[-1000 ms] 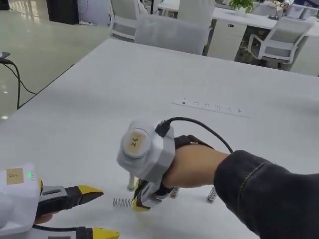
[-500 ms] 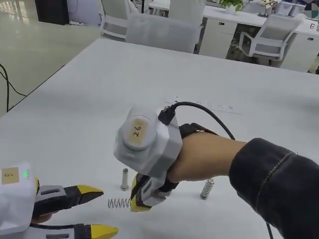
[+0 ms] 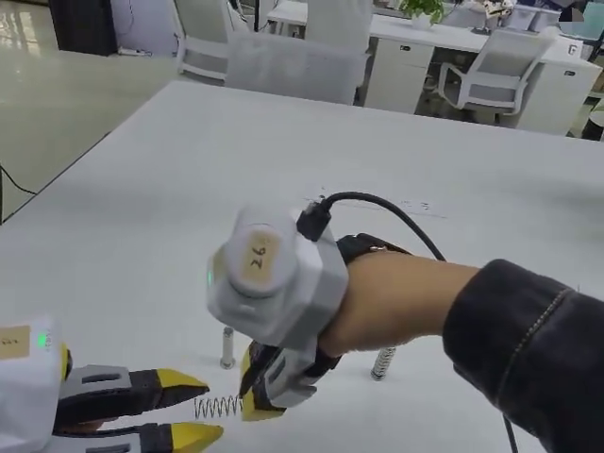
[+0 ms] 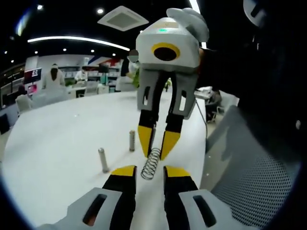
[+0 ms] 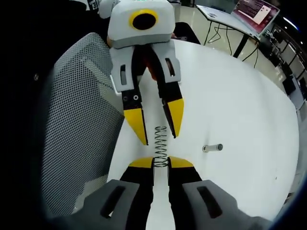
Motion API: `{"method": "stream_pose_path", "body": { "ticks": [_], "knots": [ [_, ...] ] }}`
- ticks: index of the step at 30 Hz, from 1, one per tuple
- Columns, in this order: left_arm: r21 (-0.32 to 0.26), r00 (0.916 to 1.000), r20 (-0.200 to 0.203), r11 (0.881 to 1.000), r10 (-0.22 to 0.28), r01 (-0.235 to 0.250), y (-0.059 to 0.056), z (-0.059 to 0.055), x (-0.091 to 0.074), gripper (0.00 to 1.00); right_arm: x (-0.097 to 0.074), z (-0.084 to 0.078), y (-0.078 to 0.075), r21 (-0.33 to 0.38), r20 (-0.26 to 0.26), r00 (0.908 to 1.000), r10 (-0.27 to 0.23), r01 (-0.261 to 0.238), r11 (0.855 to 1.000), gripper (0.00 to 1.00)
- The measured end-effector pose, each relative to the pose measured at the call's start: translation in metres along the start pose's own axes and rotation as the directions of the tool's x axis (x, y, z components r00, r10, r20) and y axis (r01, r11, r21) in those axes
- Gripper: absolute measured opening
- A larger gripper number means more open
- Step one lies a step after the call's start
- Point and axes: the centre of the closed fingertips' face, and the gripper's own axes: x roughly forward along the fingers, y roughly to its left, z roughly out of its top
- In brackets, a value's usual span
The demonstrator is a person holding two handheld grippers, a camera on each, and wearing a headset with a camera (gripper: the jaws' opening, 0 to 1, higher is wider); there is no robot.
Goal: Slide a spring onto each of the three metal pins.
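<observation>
Right gripper view has the right gripper (image 5: pixel 160 164) pinched shut on one end of a spring (image 5: pixel 160 146), probably to leave the other end free for a pin's tip. The left gripper (image 5: pixel 159 130) faces it with its jaws apart around that free end, likely to steady it. Left gripper view shows two bare pins, the near pin (image 4: pixel 103 159) and the far pin (image 4: pixel 132 140). Head view adds a second spring (image 3: pixel 382 361), standing upright, seemingly on a third pin.

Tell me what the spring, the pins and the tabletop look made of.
Spring: thin bare wire, likely steel, grey and coiled. Pins: solid metal, probably steel, dull silver sheen. Tabletop: matte white, smooth; laminate or painted board, can't tell which.
</observation>
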Motion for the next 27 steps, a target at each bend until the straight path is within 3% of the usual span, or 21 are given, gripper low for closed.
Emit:
{"method": "stream_pose_path", "body": {
  "ticks": [4, 12, 27],
  "knots": [
    [-0.001, 0.9998, 0.0, 1.0, -0.02, 0.02, -0.003, 0.0, 0.0, 0.07, -0.003, 0.003, 0.004, -0.026, 0.009, 0.9999, 0.01, -0.01, 1.0, 0.07],
    [0.001, 0.9991, -0.006, 0.999, -0.043, 0.043, -0.007, -0.001, 0.001, 0.04, -0.002, 0.005, 0.007, -0.052, 0.016, 0.9997, 0.019, -0.018, 0.998, 0.07],
    [-0.008, 0.9972, 0.016, 0.997, -0.073, 0.073, -0.012, 0.005, 0.0, 0.03, 0.0, 0.004, 0.008, -0.017, 0.039, 0.9987, 0.034, -0.033, 0.999, 0.11]
  ]
}}
